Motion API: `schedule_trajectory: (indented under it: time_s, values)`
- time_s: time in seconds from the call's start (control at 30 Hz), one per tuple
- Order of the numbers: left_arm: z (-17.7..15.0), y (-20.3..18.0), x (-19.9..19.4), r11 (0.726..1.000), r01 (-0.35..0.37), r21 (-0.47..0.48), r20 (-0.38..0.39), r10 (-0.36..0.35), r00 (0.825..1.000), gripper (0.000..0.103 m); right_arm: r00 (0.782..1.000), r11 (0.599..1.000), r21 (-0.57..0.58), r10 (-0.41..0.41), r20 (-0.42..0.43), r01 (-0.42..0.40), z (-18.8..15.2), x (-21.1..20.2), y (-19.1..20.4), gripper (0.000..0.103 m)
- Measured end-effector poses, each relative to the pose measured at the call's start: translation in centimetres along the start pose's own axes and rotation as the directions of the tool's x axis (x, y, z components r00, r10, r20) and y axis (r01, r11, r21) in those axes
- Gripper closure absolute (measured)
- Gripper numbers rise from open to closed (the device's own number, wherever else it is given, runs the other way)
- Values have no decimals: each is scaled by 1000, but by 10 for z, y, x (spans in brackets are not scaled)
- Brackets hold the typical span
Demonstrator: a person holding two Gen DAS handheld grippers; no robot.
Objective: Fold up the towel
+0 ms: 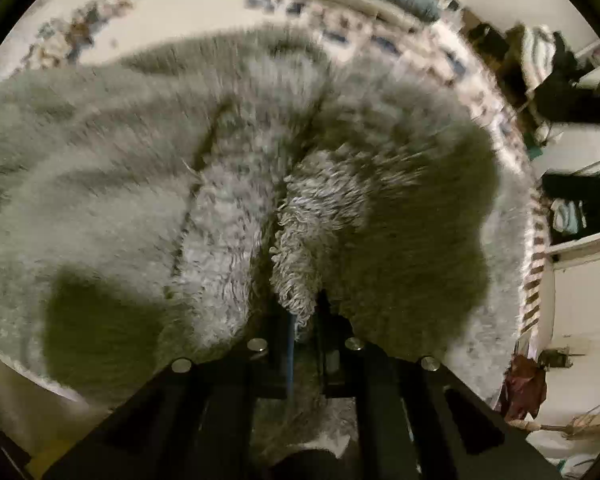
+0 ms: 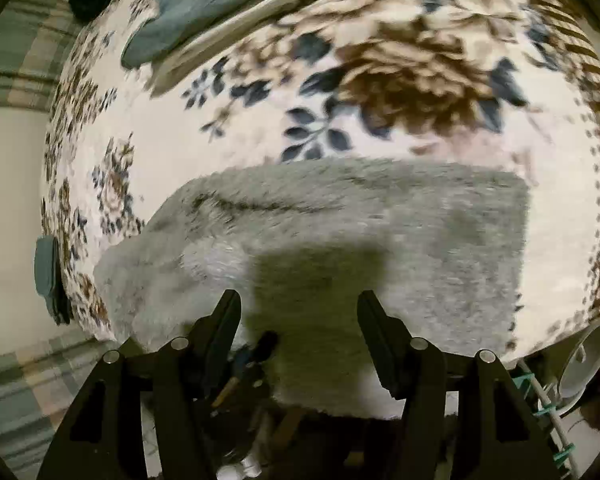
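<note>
Left hand-held gripper (image 1: 300, 312): pinching grey towel (image 1: 120, 184) fold | right hand-held gripper (image 2: 298, 320): spread above towel, holding nothing

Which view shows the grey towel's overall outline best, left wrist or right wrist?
The right wrist view: the towel lies folded on the floral blanket, its far and right edges showing. The left wrist view is too close and blurred: only pile fills it, with a fold pinched in the left hand-held gripper.

The shaggy towel (image 2: 340, 216) was pale grey-green, lying on a cream blanket (image 2: 260, 128) patterned with brown flowers and dark blue leaves, brown-striped along its three-o'clock edge, beneath black grippers (image 2: 298, 320).
</note>
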State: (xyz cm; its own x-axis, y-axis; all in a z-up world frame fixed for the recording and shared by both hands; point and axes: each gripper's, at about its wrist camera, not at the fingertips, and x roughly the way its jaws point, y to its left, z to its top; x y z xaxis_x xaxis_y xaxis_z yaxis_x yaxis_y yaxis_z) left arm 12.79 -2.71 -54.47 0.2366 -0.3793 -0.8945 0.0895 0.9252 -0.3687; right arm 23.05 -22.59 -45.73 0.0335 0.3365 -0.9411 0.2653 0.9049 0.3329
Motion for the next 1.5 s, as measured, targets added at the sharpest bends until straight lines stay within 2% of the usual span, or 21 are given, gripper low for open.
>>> schedule_trajectory:
  time_s: [0.13, 0.27, 0.33, 0.4, 0.47, 0.5, 0.53, 0.57, 0.77, 0.87, 0.93, 0.97, 1.03, 1.07, 1.1, 1.17, 1.2, 1.27, 1.3, 1.4, 1.5]
  values:
    - [-5, 12, -35, 998, 25, -49, 62, -22, 998, 98, 1000, 1000, -29, 2, 17, -2, -2, -6, -10, 40]
    - [-9, 20, -48, 994, 35, -99, 71, -28, 997, 98, 998, 961, -270, -53, 31, 60, -1, -2, 27, 40]
    - [-12, 23, -51, 993, 34, -111, 71, -26, 997, 98, 992, 889, -441, -109, 62, 125, -4, 7, 56, 40]
    - [-17, 28, -50, 993, 28, -113, 69, -20, 997, 98, 983, 780, -599, -169, 71, 178, -7, 26, 85, 40]
    - [-19, 30, -49, 992, 25, -121, 65, -17, 998, 98, 973, 707, -679, -227, 46, 197, -9, 46, 101, 42]
    - [-19, 31, -48, 992, 21, -124, 65, -13, 998, 98, 968, 656, -725, -246, 57, 209, -11, 57, 110, 61]
    - [-20, 33, -48, 991, 22, -130, 67, -13, 998, 98, 964, 629, -743, -255, 78, 226, -13, 61, 115, 83]
    - [-21, 34, -49, 991, 20, -135, 71, -11, 997, 98, 959, 614, -751, -270, 89, 243, -14, 65, 119, 99]
    - [-22, 57, -60, 983, -6, -183, 105, 26, 994, 98, 978, 630, -749, -166, 128, 206, -18, 53, 151, 99]
    - [-19, 76, -46, 974, -12, -228, 64, 27, 998, 97, 978, 610, -767, -173, 115, 198, -18, 76, 172, 99]
    - [-15, 91, -28, 965, 4, -264, -3, -5, 1000, 93, 975, 628, -752, -209, 83, 198, -12, 98, 172, 99]
    - [-13, 95, -26, 960, 15, -278, -19, -21, 1000, 92, 975, 659, -728, -214, 57, 187, -7, 105, 167, 94]
    - [-10, 99, -29, 960, 34, -278, -18, -41, 999, 88, 990, 767, -634, -141, -18, 98, 4, 96, 144, 65]
    - [-9, 99, -33, 962, 27, -271, -15, -32, 999, 80, 995, 801, -596, -92, -22, 61, 7, 86, 132, 42]
    - [-9, 99, -37, 965, 14, -263, -12, -18, 1000, 73, 1000, 851, -525, 0, -15, -8, 9, 63, 110, 29]
    - [-9, 102, -41, 964, 12, -264, -17, -17, 1000, 72, 996, 906, -417, 85, 24, -67, 10, 31, 70, 25]
    - [-9, 104, -41, 962, 3, -273, -26, -11, 1000, 72, 992, 941, -327, 112, 59, -87, 8, 11, 34, 25]
    - [-7, 110, -43, 955, 10, -295, -32, -20, 999, 72, 990, 974, -212, 103, 101, -79, 1, -8, -17, 24]
    - [-6, 109, -45, 954, 3, -299, -29, -12, 1000, 72, 990, 989, -139, 69, 119, -53, -7, -14, -52, 19]
    - [7, 103, -52, 958, 8, -287, -3, -10, 1000, 72, 996, 999, -3, 45, 76, -45, -24, 1, -123, 19]
    - [31, 83, -48, 976, 14, -218, 21, -10, 1000, 72, 987, 986, 60, 153, 43, -156, -32, 27, -157, 19]
